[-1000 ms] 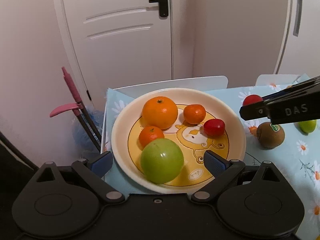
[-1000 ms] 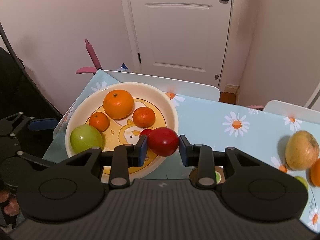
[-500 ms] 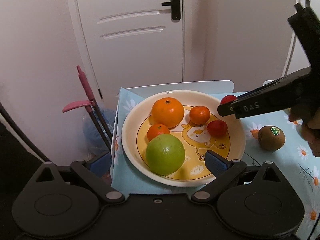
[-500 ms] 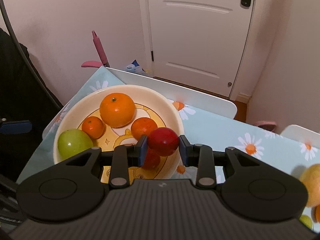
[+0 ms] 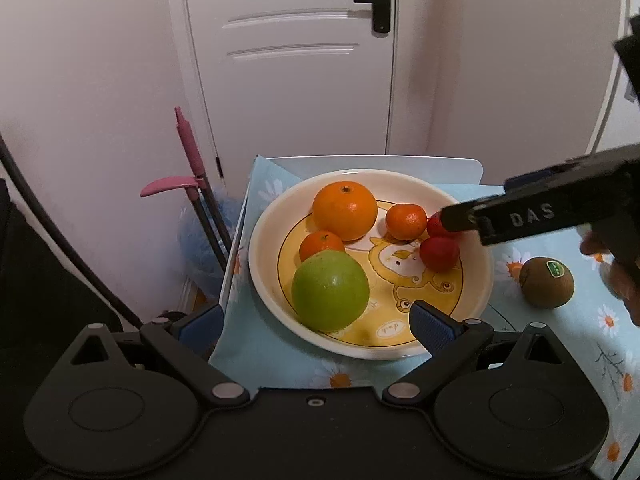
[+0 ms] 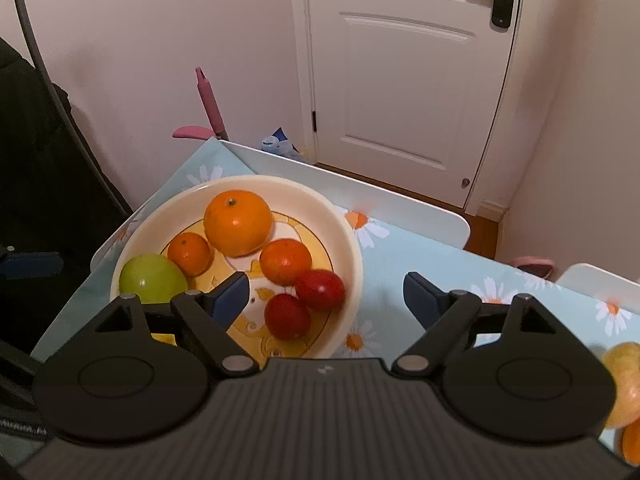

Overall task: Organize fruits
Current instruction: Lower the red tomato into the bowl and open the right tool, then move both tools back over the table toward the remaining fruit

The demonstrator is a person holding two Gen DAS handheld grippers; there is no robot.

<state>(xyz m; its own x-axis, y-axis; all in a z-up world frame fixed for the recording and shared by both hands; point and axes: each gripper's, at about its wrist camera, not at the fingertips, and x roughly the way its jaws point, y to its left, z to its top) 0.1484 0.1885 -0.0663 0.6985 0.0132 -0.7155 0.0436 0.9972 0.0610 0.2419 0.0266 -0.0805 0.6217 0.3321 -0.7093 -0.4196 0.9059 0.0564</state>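
Observation:
A cream plate [image 5: 264,264] [image 6: 348,248] with a yellow cartoon centre holds a big orange [image 5: 345,210] [image 6: 238,224], two small oranges, a green apple [image 5: 330,290] [image 6: 153,279] and two red fruits. One red fruit [image 6: 320,290] [image 5: 436,226] lies on the plate between the open jaws of my right gripper [image 6: 326,294], next to the other red fruit [image 6: 287,316] [image 5: 439,254]. My left gripper [image 5: 316,322] is open and empty at the plate's near rim. The right gripper's finger [image 5: 520,216] reaches over the plate in the left wrist view.
A kiwi [image 5: 546,282] lies on the daisy tablecloth right of the plate. A yellow fruit [image 6: 624,384] lies at the right edge of the right wrist view. A pink-handled tool [image 5: 188,148] leans beside the table's left edge. A white door stands behind.
My right gripper has moved over the plate, opened and let go of the red fruit, which now lies on the plate beside the other red fruit. The left gripper stayed open.

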